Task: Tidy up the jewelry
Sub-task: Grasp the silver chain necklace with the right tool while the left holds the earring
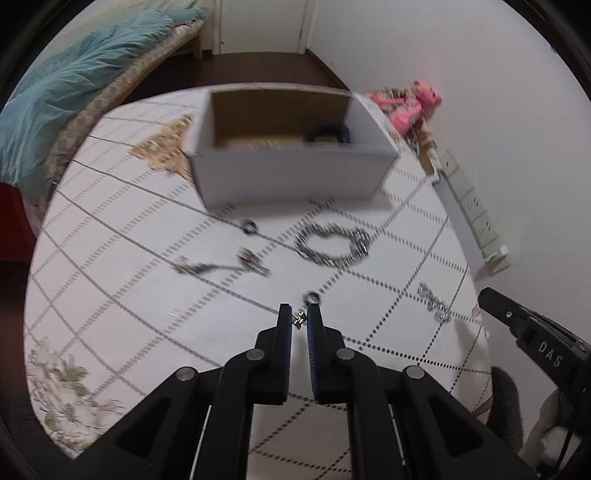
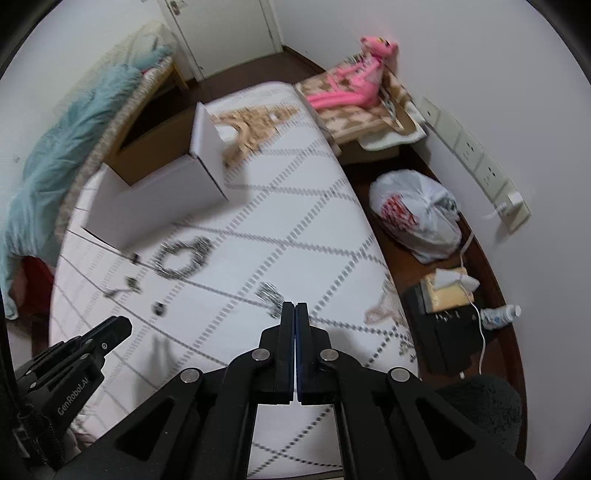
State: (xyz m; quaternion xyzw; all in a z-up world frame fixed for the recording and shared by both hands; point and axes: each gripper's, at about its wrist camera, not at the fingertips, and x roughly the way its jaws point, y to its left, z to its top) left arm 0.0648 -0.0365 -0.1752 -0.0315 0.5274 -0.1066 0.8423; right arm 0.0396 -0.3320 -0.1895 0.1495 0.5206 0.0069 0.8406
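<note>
1. White walls (image 2: 461, 55) fill the right side and top of both views.
2. A white door (image 1: 262, 26) stands at the top centre of the left view, with dark brown floor (image 1: 258, 70) below it.
3. A bed (image 2: 122, 110) with a woven patterned side and a teal blanket (image 1: 74, 85) runs along the upper left.
4. A row of wall sockets (image 2: 476, 155) sits at the right edge.
5. In the right view, a low stand with a pink plush toy (image 2: 362, 74) is at upper right; a white plastic bag (image 2: 417, 214), a tissue box (image 2: 450, 291) and a bottle (image 2: 502, 314) lie on the floor below it.
</note>
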